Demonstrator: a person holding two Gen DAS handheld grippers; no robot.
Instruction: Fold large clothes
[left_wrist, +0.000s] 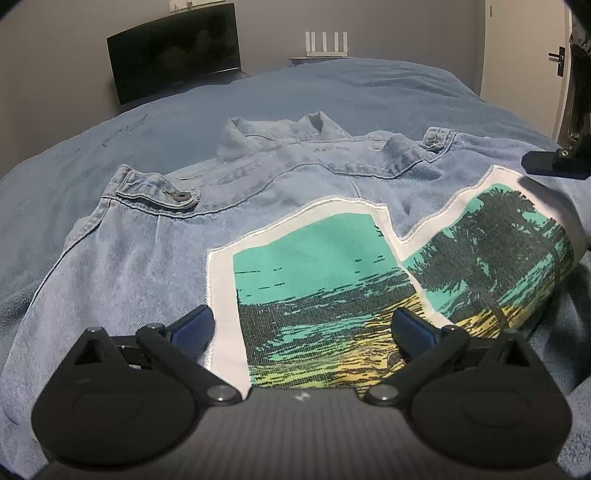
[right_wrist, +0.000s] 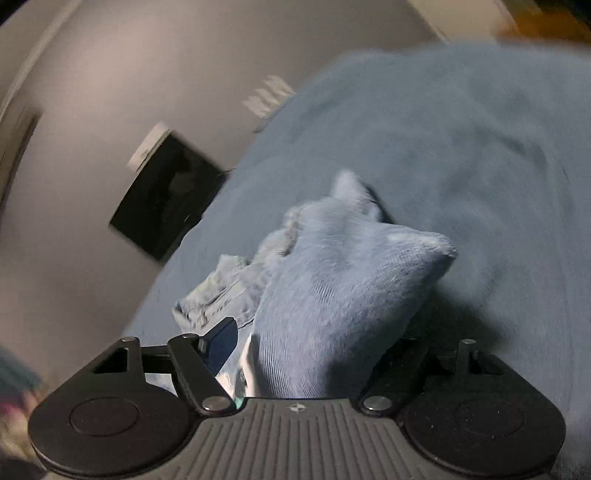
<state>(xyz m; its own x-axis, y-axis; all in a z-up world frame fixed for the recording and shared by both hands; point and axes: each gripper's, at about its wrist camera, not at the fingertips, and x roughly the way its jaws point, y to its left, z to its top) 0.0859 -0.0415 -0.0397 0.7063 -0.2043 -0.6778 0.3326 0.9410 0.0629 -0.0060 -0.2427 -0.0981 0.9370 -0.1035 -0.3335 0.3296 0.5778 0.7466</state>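
**Fold status: denim jacket, early stage**

Tongs first. Left gripper (left_wrist: 303, 325): jaws spread wide, nothing between the blue pads; it hovers over the near part of the jacket's printed patch (left_wrist: 332, 288), not pinching. Right gripper (right_wrist: 314, 343): jaws stand wide w/ a thick bunch of denim between them. Left finger (right_wrist: 221, 343) shows clear of the cloth; right finger is hidden under the fabric, so whether the pads press the cloth cannot be told. Right wrist view is motion-blurred.

Task item. Denim jacket (left_wrist: 147, 240) lies back-side up on the blue bedspread (left_wrist: 332, 92), collar (left_wrist: 280, 129) at the far end, shoulder tab w/ button (left_wrist: 159, 195) at left, second tab at far right. In the right wrist view a raised section of denim (right_wrist: 343, 288), prob. a sleeve or side panel, humps up over the gripper, w/ a crumpled part just beyond at left.

Progress (judgement). Jacket is spread out, back panel roughly flat. Right side appears lifted, approx. first side fold under way; left side not yet folded in. Left to do: finish right fold, fold left side and sleeve, then fold lengthwise. Est. well under half done.

Writing/brands. None readable. Patch shows a teal sea, dark trees, yellow foreground, white border; no text. Dark monitor (left_wrist: 173, 51) and white router (left_wrist: 327, 42) beyond the bed: no legible labels.
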